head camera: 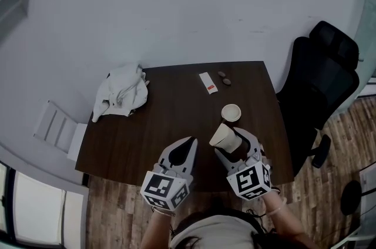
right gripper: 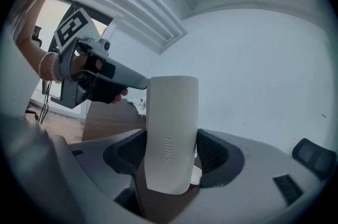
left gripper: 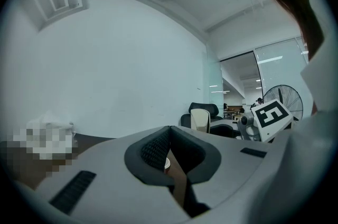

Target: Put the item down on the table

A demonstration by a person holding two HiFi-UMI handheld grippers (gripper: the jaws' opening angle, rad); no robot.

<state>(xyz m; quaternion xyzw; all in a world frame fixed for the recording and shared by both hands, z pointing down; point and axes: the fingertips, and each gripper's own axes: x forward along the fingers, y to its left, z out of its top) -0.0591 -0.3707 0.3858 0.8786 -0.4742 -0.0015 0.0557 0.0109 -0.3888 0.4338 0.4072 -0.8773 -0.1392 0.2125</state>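
A beige curved container (head camera: 222,135) printed MINISO is held above the dark wooden table (head camera: 147,130), near its front right. My right gripper (head camera: 232,141) is shut on it. In the right gripper view the container (right gripper: 171,133) stands upright between the two black pads (right gripper: 212,153). My left gripper (head camera: 190,143) hovers just to its left over the table's front edge. Its jaws meet at the tips with nothing between them (left gripper: 169,132). From the left gripper view the container (left gripper: 199,120) shows to the right, by the right gripper's marker cube (left gripper: 270,116).
A small round white cup (head camera: 231,112) stands on the table just beyond the container. Farther back lie a white packet (head camera: 208,82) and two small dark pieces (head camera: 224,77). A crumpled white cloth (head camera: 120,93) lies at the back left. A black office chair (head camera: 320,80) stands to the right.
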